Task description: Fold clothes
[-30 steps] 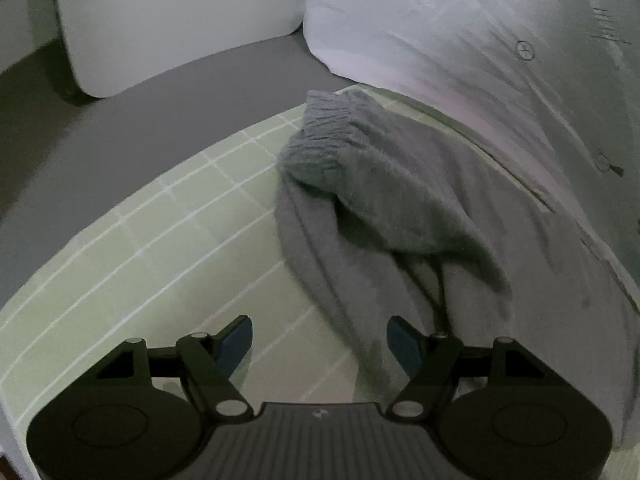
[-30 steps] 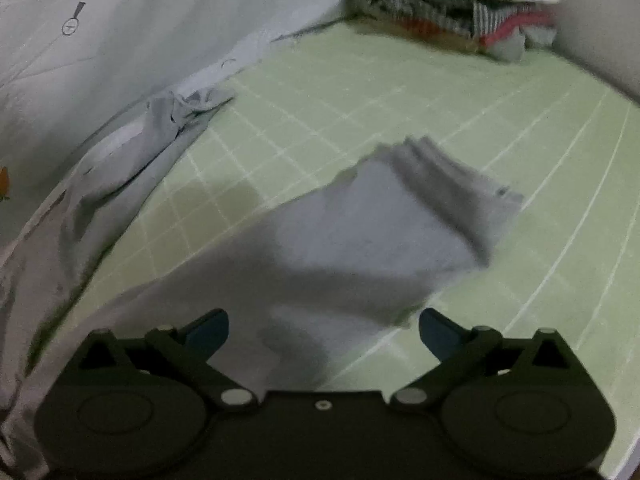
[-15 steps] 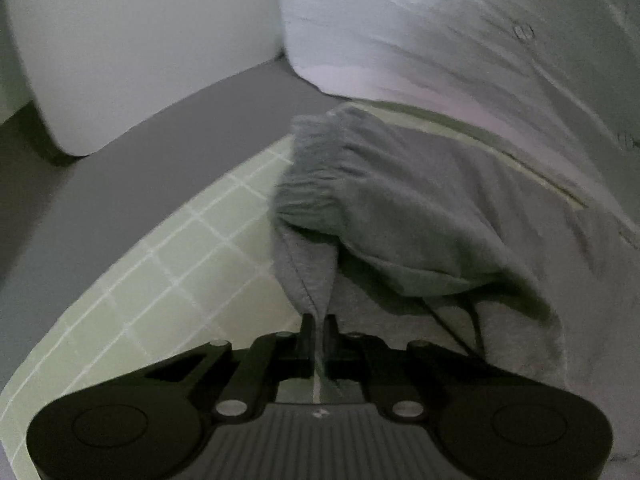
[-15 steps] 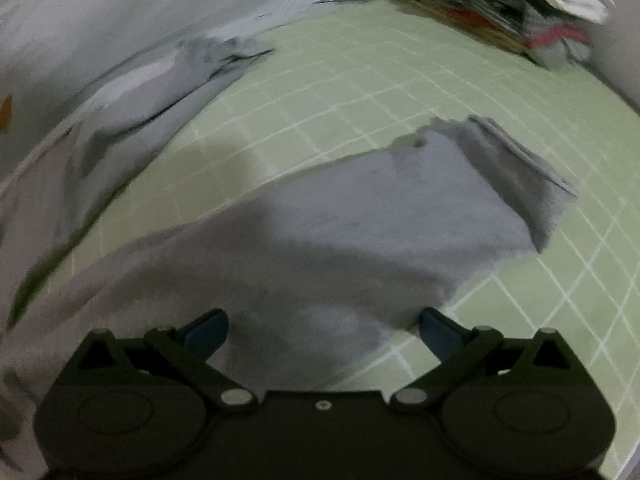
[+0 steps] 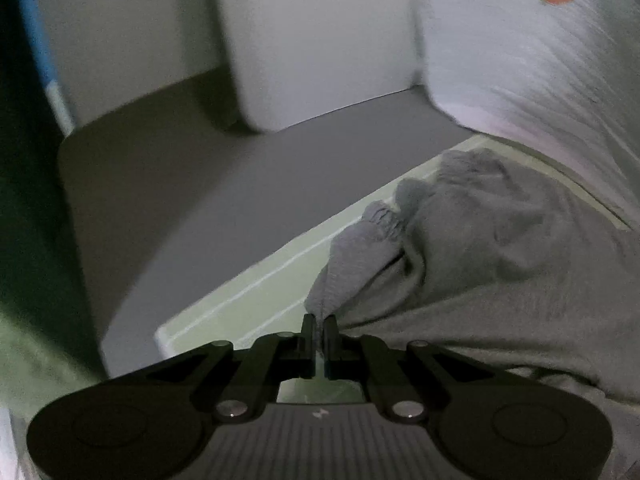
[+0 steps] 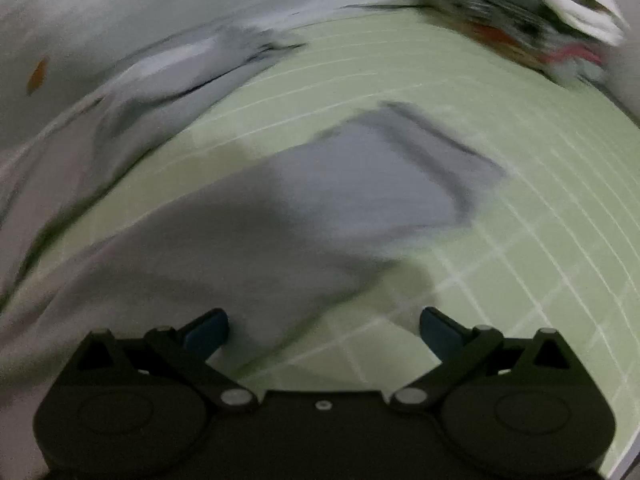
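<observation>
While the left gripper (image 5: 319, 326) is pinching a fold of the grey garment (image 5: 500, 264) between its closed jaws, the cloth is lying bunched on the green mat (image 5: 248, 292) beside a white sheet (image 5: 540, 60). The right gripper (image 6: 324, 326) is hovering wide open and empty over the garment's flat end (image 6: 360, 200); a clothes pile (image 6: 532, 28) is sitting blurred at the mat's far corner.

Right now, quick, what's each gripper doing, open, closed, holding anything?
Left gripper: closed, pinching an edge of the grey garment.
Right gripper: open, holding nothing, above the grey garment on the green grid mat.
</observation>
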The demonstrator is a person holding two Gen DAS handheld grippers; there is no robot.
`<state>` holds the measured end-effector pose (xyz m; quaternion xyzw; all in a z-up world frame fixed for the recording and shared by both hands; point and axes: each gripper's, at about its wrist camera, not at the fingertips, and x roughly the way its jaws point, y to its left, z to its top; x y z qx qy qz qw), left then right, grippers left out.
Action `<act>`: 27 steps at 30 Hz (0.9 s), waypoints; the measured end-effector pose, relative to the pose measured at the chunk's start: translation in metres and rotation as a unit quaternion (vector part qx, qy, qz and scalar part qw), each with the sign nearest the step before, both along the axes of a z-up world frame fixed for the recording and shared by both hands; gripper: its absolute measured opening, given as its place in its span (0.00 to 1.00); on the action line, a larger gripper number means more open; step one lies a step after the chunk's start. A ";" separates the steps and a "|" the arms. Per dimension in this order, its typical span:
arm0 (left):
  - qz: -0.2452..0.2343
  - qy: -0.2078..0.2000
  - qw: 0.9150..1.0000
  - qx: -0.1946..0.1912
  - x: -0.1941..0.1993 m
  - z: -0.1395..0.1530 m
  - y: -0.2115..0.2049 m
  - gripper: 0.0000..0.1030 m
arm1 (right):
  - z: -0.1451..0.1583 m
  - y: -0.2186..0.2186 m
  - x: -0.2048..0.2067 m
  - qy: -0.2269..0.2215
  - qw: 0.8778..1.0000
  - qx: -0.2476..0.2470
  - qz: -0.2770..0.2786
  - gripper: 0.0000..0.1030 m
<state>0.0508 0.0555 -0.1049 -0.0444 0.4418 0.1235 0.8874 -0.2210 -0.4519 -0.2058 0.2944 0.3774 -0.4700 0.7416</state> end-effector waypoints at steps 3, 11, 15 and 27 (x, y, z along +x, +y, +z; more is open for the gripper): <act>0.007 -0.005 1.000 -0.008 -0.010 0.005 0.000 0.04 | 0.002 -0.011 -0.013 -0.032 0.999 -0.003 -0.036 1.00; -0.008 -0.023 1.000 -0.006 -0.024 0.020 -0.013 0.04 | 0.006 -0.035 -0.016 -0.063 0.997 -0.016 -0.050 0.61; -0.009 -0.028 1.000 -0.008 -0.026 0.025 -0.016 0.04 | 0.010 -0.042 -0.028 -0.081 0.994 -0.021 -0.067 0.06; -0.016 -0.056 0.998 -0.013 -0.030 0.050 -0.007 0.04 | 0.086 -0.023 -0.105 -0.158 0.974 -0.096 -0.132 0.00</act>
